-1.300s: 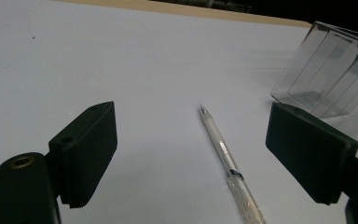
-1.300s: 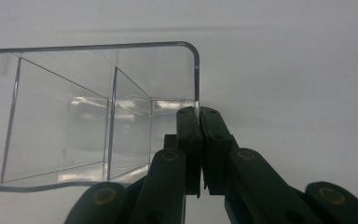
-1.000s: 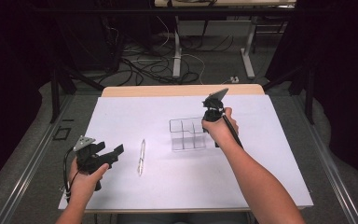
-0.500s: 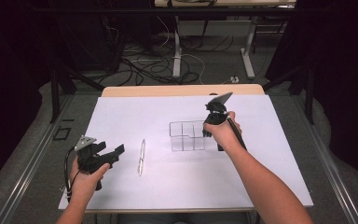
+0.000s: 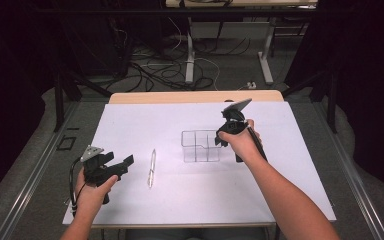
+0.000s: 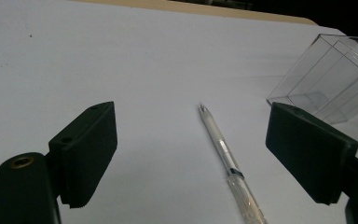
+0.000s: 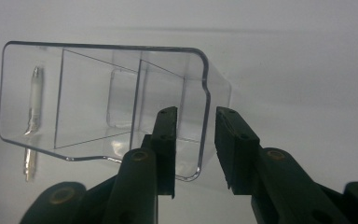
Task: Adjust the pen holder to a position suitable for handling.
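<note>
Right now your right tongs [image 7: 193, 140] straddle the clear organizer's [image 5: 200, 146] wall, jaws just easing apart. Its compartments hold nothing. Your left tongs [image 6: 191, 154] gape empty over the pen [image 6: 226, 158].

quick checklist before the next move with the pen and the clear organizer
1. Right tool released from clear organizer: ok, its jaws have just been opening and straddle one wall with a gap.
2. Organizer upright on the white table: ok.
3. Pen free on the table: ok, nothing touches it.
4. Left tool open: ok, its jaws stand wide either side of the pen.
5. Left tool low enough to grip: cannot tell.
</note>
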`<action>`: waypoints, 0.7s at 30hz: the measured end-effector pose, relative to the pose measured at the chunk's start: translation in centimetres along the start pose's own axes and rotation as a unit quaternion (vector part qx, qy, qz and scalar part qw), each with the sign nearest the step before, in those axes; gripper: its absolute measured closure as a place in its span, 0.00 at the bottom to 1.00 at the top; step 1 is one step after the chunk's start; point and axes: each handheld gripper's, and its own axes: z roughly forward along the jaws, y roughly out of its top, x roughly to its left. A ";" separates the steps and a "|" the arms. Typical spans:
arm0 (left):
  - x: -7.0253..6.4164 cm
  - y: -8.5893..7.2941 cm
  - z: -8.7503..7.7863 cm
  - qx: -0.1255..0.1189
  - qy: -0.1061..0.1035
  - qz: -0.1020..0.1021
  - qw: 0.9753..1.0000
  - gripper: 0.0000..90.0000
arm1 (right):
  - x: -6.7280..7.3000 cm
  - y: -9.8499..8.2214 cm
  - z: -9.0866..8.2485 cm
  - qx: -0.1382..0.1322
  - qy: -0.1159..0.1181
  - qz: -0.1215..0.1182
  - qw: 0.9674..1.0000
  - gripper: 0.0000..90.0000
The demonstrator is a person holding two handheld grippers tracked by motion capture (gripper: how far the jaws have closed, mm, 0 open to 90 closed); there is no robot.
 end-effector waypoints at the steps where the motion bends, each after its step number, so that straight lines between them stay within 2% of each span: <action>1: 0.0 0.0 0.0 0.000 0.000 0.000 1.000 0.18 | 0.0 -0.1 0.0 -0.006 0.002 -0.004 1.000 0.75; 3: 0.0 0.0 0.0 0.000 0.000 0.001 1.000 0.18 | 0.1 -0.2 -0.2 -0.016 0.008 -0.017 1.000 0.73; 4: 0.0 0.0 0.0 0.003 0.000 0.001 1.000 0.18 | 0.2 -0.2 -0.3 -0.020 0.012 -0.016 1.000 0.71; 8: -0.1 0.0 0.1 0.005 0.001 0.003 1.000 0.19 | 0.3 -0.5 -1.1 -0.047 0.014 -0.048 0.998 0.63; 10: -0.1 -0.1 0.2 0.005 0.000 0.003 1.000 0.19 | 0.3 -0.7 -1.7 -0.056 0.019 -0.053 0.997 0.62; 12: -0.2 -0.1 0.2 0.007 0.001 0.005 1.000 0.20 | 0.1 -0.8 -2.2 -0.060 0.027 -0.061 0.996 0.62; 14: -0.2 -0.1 0.3 0.007 0.001 0.005 1.000 0.20 | -0.3 -1.1 -2.6 -0.078 0.026 -0.071 0.994 0.61; 17: -0.3 -0.1 0.3 0.008 0.001 0.005 1.000 0.21 | -0.7 -1.4 -2.9 -0.087 0.029 -0.077 0.993 0.61; 18: -0.3 -0.1 0.3 0.008 0.001 0.005 1.000 0.21 | -1.3 -1.7 -3.3 -0.098 0.033 -0.090 0.991 0.59; 21: -0.3 0.0 0.3 0.010 0.002 0.005 1.000 0.21 | -2.2 -2.3 -3.7 -0.113 0.035 -0.099 0.988 0.57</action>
